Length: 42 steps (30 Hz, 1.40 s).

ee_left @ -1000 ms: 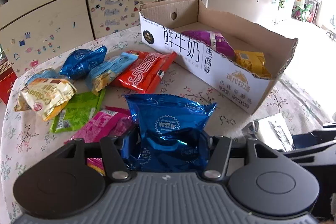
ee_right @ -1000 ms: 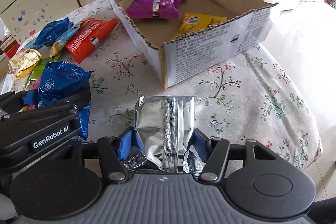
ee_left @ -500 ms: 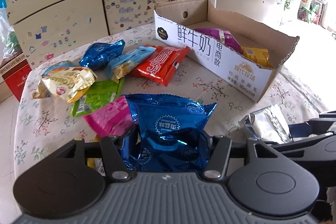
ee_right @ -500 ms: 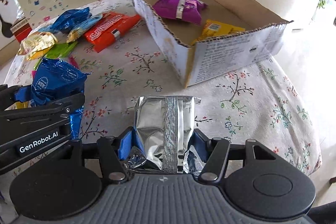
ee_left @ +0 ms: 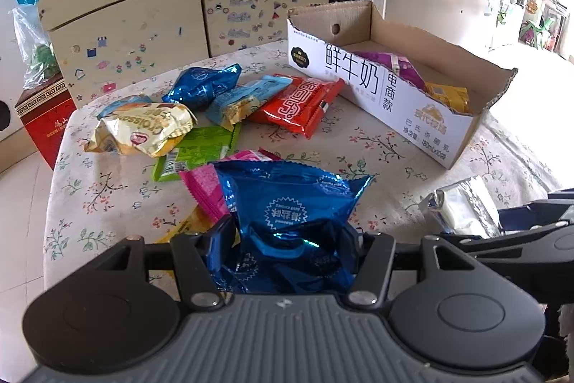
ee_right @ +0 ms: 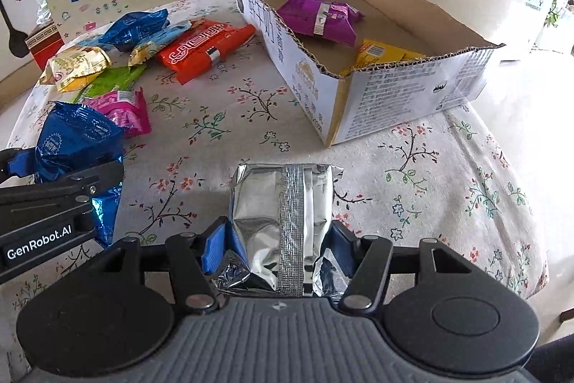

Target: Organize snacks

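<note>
Two packets are held off the desk (ee_right: 251, 103), one in each gripper. In the left wrist view the left gripper (ee_left: 287, 239) sits at the bottom centre, its jaws closed partway on a blue foil packet (ee_left: 290, 203) that stands up between them, crumpled where the pads pinch it. In the right wrist view the right gripper (ee_right: 283, 239) likewise has its jaws clamped partway on a silver foil packet (ee_right: 283, 207), seam facing the camera.

Up and to the right in both views stands the cardboard box (ee_right: 412, 96), open-topped, on the flowered cloth. Inside it lie a purple packet (ee_right: 319, 20) toward the far end and a yellow packet (ee_right: 380, 54) nearer the close corner.

Left of the box, in the upper left of the right wrist view, the loose snacks lie in a cluster: a red packet (ee_right: 204, 47) just beside the box wall, a light blue packet (ee_right: 154, 43) against it, a second blue foil packet (ee_right: 134, 27) behind, a croissant packet (ee_right: 75, 67) at the far left, a green packet (ee_right: 111, 79) partly under it, and a pink packet (ee_right: 122, 112) nearest the left gripper.

Behind the desk stands a cabinet (ee_left: 143, 34) dotted with stickers.
</note>
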Available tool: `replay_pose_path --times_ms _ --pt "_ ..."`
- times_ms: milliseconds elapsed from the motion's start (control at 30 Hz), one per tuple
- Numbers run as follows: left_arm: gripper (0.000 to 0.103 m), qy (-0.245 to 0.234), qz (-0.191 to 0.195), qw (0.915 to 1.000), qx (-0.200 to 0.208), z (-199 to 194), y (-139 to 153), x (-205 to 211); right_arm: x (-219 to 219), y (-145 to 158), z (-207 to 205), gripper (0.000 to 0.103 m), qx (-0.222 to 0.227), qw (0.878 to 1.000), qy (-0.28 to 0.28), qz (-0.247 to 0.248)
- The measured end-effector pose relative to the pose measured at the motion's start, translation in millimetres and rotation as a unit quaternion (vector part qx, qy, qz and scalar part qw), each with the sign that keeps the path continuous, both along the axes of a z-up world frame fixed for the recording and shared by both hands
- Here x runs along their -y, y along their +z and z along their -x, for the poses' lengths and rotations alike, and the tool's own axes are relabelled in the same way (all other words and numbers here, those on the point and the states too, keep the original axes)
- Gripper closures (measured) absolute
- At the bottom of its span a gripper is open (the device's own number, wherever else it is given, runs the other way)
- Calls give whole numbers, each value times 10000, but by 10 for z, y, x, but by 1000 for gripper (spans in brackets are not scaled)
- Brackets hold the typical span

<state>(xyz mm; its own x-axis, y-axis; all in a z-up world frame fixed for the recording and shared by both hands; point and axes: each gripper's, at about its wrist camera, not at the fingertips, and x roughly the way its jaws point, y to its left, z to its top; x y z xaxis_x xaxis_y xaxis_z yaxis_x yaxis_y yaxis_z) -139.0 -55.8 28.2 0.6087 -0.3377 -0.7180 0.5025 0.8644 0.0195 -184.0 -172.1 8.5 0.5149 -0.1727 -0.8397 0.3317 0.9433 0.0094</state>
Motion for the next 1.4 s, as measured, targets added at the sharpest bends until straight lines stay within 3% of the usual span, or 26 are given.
replay_pose_path --times_ms 600,900,1400 --pt "45 202 250 9991 271 22 196 -149 -141 214 68 37 335 9986 379 131" --pt "45 381 604 9956 606 2 465 -242 -52 599 94 37 917 9946 416 262" --pt "45 142 768 9926 934 -79 735 -36 412 1062 -51 37 1464 9858 541 624"
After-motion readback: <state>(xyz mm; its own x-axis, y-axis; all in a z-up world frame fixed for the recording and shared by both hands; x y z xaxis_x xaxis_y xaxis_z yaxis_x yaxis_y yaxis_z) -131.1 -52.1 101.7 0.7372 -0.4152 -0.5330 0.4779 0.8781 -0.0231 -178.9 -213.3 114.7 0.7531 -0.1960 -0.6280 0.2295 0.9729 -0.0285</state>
